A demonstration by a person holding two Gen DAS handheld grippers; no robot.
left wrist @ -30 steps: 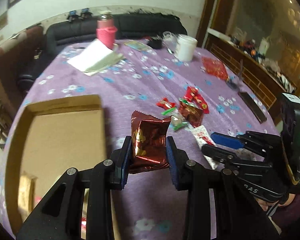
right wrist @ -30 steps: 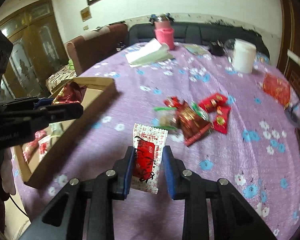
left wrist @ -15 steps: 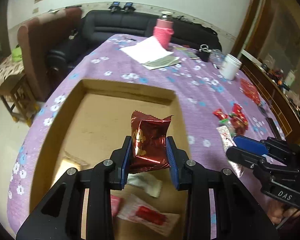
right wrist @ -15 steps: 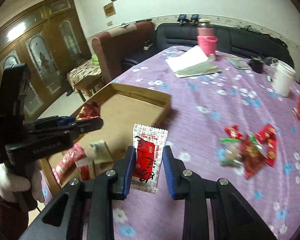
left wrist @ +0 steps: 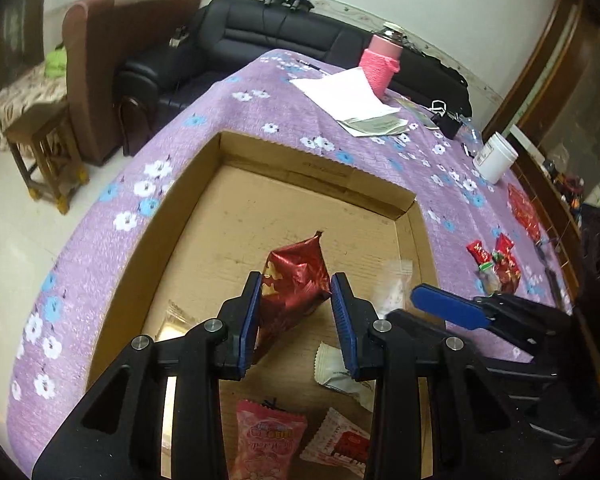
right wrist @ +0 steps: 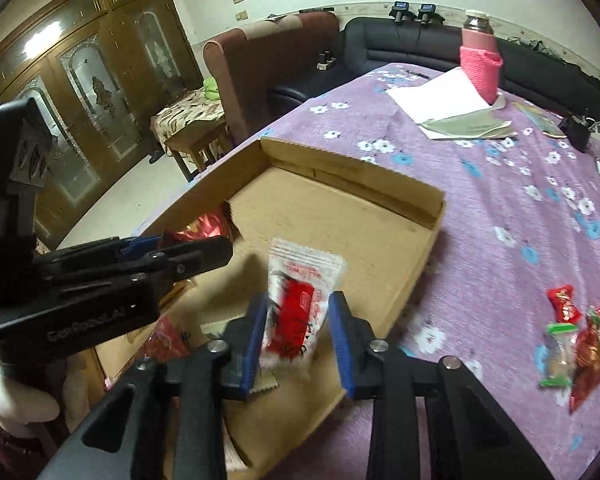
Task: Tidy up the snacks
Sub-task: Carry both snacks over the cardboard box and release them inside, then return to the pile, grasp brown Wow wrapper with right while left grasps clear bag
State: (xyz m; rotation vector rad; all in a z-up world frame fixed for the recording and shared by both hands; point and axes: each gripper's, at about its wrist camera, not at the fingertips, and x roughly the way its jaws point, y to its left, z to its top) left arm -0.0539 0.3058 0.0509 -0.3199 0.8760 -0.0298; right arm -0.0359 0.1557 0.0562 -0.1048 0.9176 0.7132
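Holding the left gripper low over the cardboard box, pointed toward 12 o'clock, claw narrow and clamped on a red foil packet tilted with its top corner toward 1 o'clock. Holding the right gripper just beside it at 3 o'clock, above the box's near right edge, with a white-and-red packet between its pads. Cannot tell whether that claw actually pinches: the left pad meets the packet, a sliver of gap shows at the right pad, and the packet is smeared by blur.

Inside the box, toward 6 o'clock in the left wrist view: a pink packet, a white wrapper, a white sachet with a red block, all partly covered by the claw's arms. At 8 o'clock of the box floor, a crinkled clear wrapper, hard to read. Rest of the floor bare cardboard.

On the purple flowered tablecloth at 3 o'clock, well apart from the box, a loose pile of red and green snacks. At 1 o'clock, sheets of paper with a pink-sleeved flask touching them, and a white jar toward 2 o'clock.

Lettering on every packet too small or blurred to make out.
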